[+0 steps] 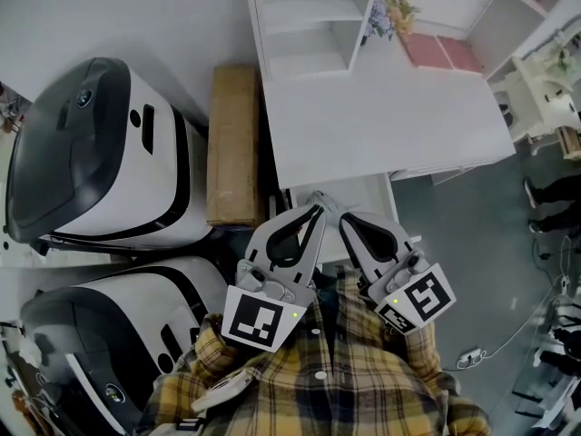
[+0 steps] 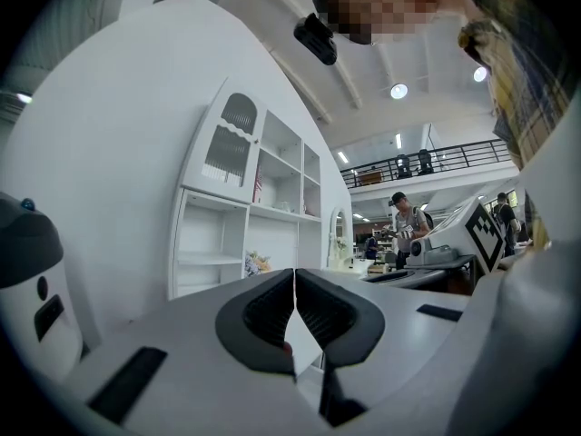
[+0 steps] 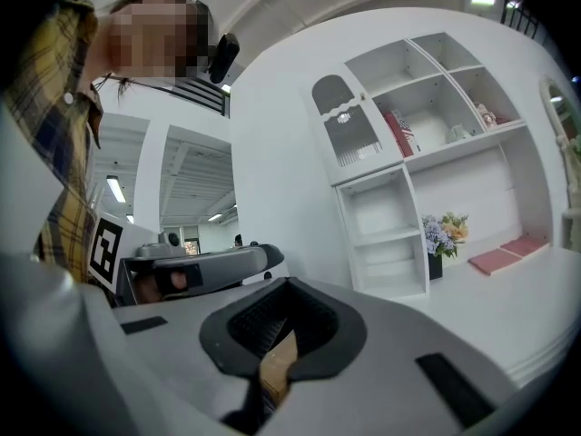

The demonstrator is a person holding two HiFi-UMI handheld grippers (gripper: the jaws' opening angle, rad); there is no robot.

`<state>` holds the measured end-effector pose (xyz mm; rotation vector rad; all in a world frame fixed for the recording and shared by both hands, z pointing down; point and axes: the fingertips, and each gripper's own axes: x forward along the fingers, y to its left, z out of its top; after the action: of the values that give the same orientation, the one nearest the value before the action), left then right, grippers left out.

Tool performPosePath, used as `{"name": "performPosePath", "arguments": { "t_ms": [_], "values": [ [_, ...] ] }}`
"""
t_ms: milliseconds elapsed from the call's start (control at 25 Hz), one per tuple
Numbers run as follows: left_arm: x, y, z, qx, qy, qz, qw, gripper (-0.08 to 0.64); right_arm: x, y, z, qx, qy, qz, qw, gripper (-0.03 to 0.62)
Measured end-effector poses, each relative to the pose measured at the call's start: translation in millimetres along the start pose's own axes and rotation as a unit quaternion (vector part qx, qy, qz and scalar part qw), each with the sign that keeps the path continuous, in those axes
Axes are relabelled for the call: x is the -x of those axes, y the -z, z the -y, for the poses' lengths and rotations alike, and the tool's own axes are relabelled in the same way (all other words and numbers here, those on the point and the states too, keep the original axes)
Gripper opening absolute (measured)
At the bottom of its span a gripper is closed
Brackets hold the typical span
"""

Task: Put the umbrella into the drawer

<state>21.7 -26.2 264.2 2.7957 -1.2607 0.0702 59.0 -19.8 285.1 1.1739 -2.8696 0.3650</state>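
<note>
L gripper point(image 1: 317, 205) and R gripper point(image 1: 344, 218) are held level nr the front edge of the desk point(image 1: 390, 116). Both are pressed together w/ nothing between, probably idle. The umbrella shows in no view.

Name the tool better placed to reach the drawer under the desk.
Probably right, narrowly: the right tool points at the middle of the drawer, the left tool at its left end. Both are shut.
</note>
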Motion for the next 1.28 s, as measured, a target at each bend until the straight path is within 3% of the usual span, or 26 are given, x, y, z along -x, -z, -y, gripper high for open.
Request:
{"name": "performPosePath", "arguments": {
  "t_ms": [1280],
  "values": [
    [8, 8, 7, 0.012, 0.005, -0.006, 0.9999, 0.026, 9, 2, -12, -0.005, -0.003, 0.001, 1.0, 0.017]
  ]
}}
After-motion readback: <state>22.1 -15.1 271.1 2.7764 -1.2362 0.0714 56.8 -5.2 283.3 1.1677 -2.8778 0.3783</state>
